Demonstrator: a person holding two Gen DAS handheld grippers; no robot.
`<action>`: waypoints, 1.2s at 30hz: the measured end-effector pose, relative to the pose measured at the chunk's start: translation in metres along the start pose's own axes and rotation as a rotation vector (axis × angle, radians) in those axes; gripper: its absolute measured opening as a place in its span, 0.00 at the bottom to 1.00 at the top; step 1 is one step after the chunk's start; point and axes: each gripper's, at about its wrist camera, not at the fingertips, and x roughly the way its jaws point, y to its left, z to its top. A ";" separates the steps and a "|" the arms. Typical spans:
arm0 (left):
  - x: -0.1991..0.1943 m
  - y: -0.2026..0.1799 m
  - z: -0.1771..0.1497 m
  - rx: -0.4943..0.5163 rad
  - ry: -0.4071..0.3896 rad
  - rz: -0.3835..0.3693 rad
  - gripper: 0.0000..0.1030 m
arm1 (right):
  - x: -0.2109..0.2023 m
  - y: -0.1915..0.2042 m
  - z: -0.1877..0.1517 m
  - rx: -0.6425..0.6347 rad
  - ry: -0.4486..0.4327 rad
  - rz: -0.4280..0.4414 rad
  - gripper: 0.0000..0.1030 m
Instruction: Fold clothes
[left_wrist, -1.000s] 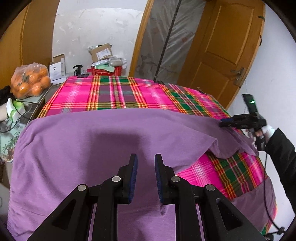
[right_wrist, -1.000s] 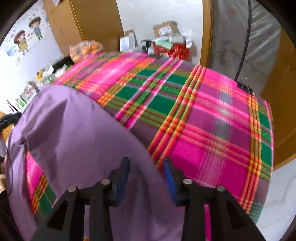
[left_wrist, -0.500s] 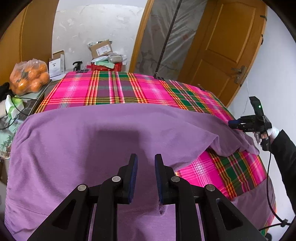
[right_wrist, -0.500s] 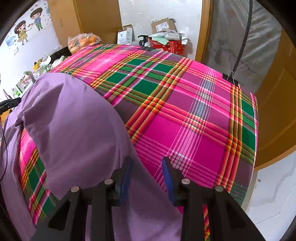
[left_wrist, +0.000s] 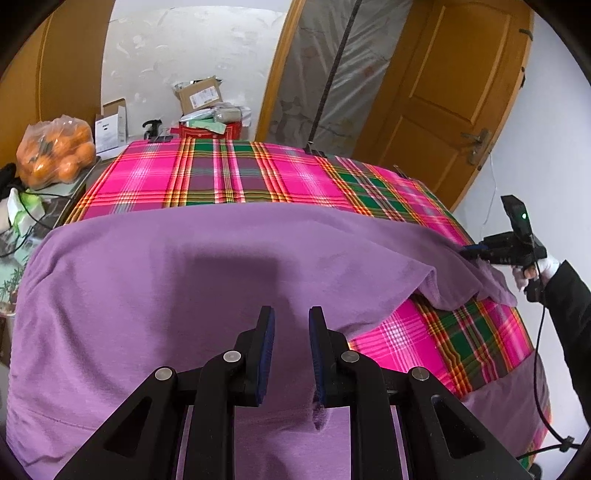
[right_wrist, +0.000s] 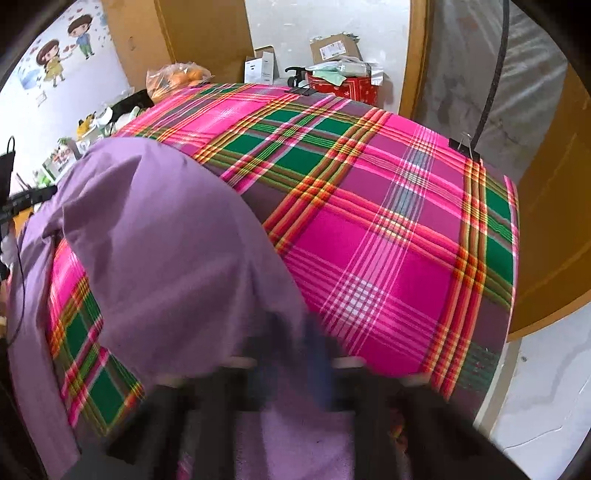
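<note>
A purple garment (left_wrist: 192, 280) lies spread across the near half of the worktop (left_wrist: 229, 177), which is covered by a pink, green and orange plaid cloth; its near part hangs over the worktop's near edge. The left tongs (left_wrist: 289, 350) hover over the garment's near edge with their jaws a little apart, and a small tuft of purple fabric sits against the inner face of one pad low down; whether it is truly pinched cannot be told. At the worktop's right edge the right tongs (left_wrist: 468, 252), carried by a white-gloved hand (left_wrist: 546, 266) from a dark sleeve, have just been closing and now clamp the garment's right end, which is lifted off the plaid in a fold. In the right wrist view these tongs (right_wrist: 295, 354) are blurred, with purple fabric between them. Beyond the worktop's far left corner sits a bag of oranges (left_wrist: 55, 151).
</note>
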 end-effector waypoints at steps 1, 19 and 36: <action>0.000 0.001 0.000 -0.003 0.000 0.001 0.19 | 0.000 0.001 0.002 -0.002 -0.008 -0.019 0.05; 0.010 -0.005 0.001 0.010 0.011 -0.011 0.19 | -0.032 -0.048 0.019 0.386 -0.175 -0.399 0.18; -0.015 -0.020 -0.009 -0.003 -0.036 -0.045 0.19 | -0.027 -0.056 -0.069 0.638 -0.189 -0.373 0.04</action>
